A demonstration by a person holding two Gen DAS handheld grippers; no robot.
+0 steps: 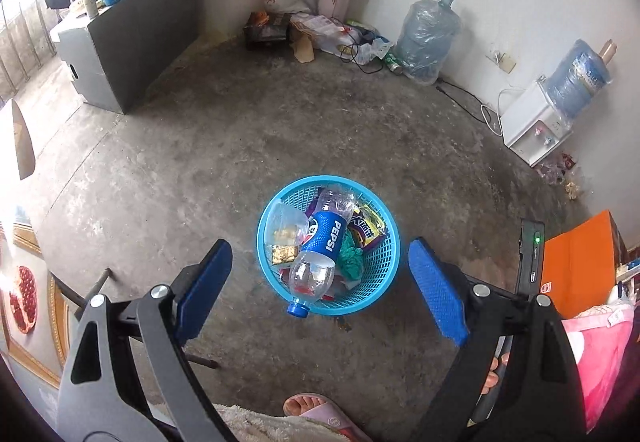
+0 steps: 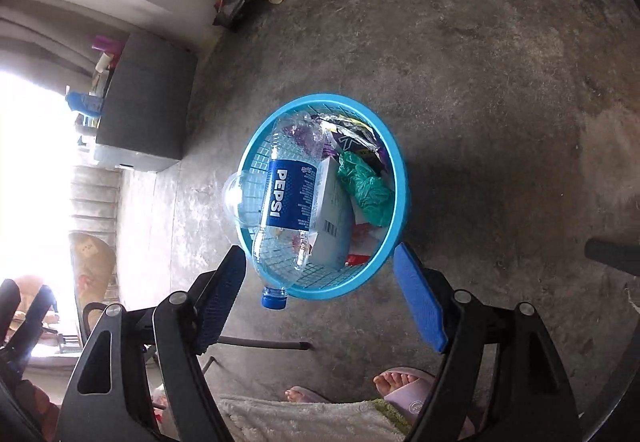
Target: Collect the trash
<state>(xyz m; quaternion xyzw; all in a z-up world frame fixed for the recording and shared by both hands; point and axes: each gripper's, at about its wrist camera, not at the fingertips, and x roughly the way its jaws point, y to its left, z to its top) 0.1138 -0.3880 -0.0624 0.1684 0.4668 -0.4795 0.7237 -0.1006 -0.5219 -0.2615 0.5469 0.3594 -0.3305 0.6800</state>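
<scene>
Most of the trash looks collected already: your blue basket (image 1: 329,246) on the floor holds wrappers, a clear cup and the Pepsi bottle (image 1: 320,246). Both your left gripper (image 1: 320,284) and right gripper (image 2: 320,300) hang above it spread wide, holding nothing. Litter along the far wall (image 1: 320,30) remains, by my reading. The bottle's long axis runs from twelve to six o'clock, cap overhanging the rim at six.

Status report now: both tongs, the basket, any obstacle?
Left tongs open, empty. Right tongs open, empty. Pepsi bottle lies in blue basket, neck over rim. Nothing in the way.
</scene>
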